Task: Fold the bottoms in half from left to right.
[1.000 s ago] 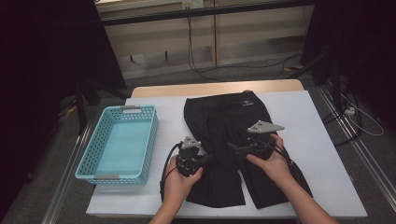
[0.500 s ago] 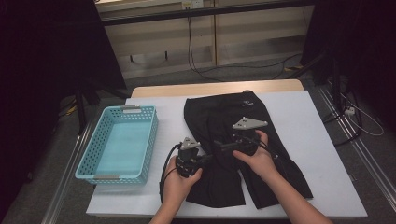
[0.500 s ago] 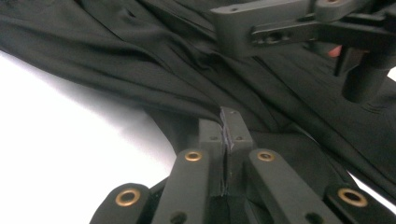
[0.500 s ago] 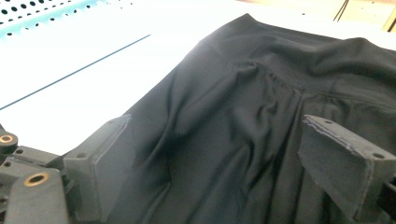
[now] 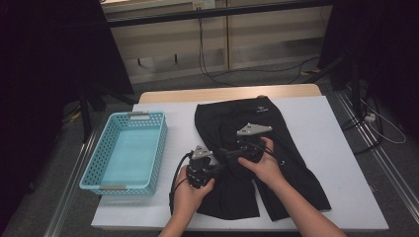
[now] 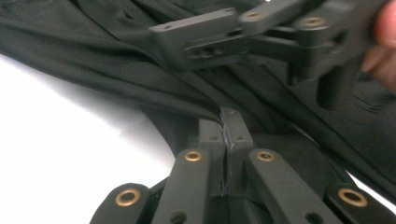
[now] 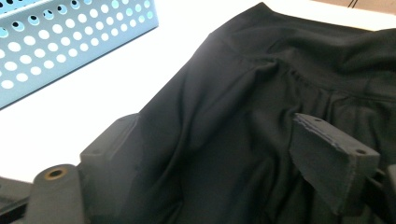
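Observation:
Black shorts [image 5: 276,123] lie flat on the white table [image 5: 321,118], waistband at the far side. My left gripper [image 5: 221,166] rests at the shorts' left leg edge, shut on a fold of the black fabric [image 6: 116,56], pinched at its tips [image 6: 227,122]. My right gripper [image 5: 228,154] hovers just beyond it, pointing left, and one of its fingers [image 6: 196,39] crosses above the left jaws. Its jaws have just been closing but stand open [image 7: 219,154], with slack shorts fabric [image 7: 243,93] between them and draped against the left one.
A light blue perforated basket [image 5: 159,143] stands empty at the table's left, its wall [image 7: 70,42] close to the shorts. Bare white tabletop [image 7: 93,102] lies between basket and shorts. Cables trail on the floor beyond the table's far edge.
My right gripper has slid left across the shorts, ending right beside the left gripper. The left gripper has stayed put, still pinching the fabric.

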### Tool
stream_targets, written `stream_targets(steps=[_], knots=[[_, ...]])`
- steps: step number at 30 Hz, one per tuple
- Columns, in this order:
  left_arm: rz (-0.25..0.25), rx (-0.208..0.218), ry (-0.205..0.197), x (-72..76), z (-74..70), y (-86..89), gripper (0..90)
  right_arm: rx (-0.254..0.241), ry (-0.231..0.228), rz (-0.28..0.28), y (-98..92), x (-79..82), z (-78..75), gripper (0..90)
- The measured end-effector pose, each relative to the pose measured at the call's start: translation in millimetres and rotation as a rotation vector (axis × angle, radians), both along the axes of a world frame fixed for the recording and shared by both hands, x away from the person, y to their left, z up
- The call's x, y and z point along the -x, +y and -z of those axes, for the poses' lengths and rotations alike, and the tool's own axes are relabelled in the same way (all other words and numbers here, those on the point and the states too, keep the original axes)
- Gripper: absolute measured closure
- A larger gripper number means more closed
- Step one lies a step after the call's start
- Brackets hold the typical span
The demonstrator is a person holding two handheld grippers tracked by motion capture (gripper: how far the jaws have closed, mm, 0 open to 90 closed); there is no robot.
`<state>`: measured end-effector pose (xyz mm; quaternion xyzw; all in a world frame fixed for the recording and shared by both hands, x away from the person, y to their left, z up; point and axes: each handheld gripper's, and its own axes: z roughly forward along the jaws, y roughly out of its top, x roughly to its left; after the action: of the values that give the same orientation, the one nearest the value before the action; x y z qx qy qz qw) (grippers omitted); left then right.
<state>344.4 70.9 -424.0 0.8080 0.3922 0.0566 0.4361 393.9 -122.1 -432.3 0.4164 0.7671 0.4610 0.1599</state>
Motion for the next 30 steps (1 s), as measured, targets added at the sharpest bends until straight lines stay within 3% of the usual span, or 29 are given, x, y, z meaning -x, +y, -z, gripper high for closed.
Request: stream_targets(steps=[4, 7, 14, 15, 19, 26, 30], knots=[[0.002, 0.000, 0.005, -0.4, 0.4, 0.2, 89.0, 0.008, 0.031, -0.012, 6.1, -7.9, 1.9, 30.6], [0.006, 0.000, 0.008, -1.5, 1.3, -0.3, 89.0, -0.035, 0.087, -0.047, 10.9, -13.6, 3.3, 42.9], [0.012, -0.002, -0.001, -2.2, 1.8, -0.5, 89.1, -0.081, 0.169, -0.118, 20.9, -20.3, 11.0, 86.9], [0.014, 0.001, 0.000, -2.4, 1.3, -0.1, 89.1, -0.079, 0.171, -0.127, 21.0, -19.6, 10.9, 90.0], [0.014, 0.013, -0.014, -2.6, 0.4, -1.3, 89.0, -0.023, 0.117, -0.094, 13.4, -15.8, 2.5, 90.0], [0.029, 0.032, -0.035, -2.4, -1.3, -8.6, 89.0, 0.042, 0.013, -0.023, -26.6, 0.8, -18.6, 90.0], [0.039, 0.026, -0.025, -2.0, 1.2, -13.4, 88.9, 0.070, 0.022, 0.009, -48.7, 13.7, -19.1, 90.0]])
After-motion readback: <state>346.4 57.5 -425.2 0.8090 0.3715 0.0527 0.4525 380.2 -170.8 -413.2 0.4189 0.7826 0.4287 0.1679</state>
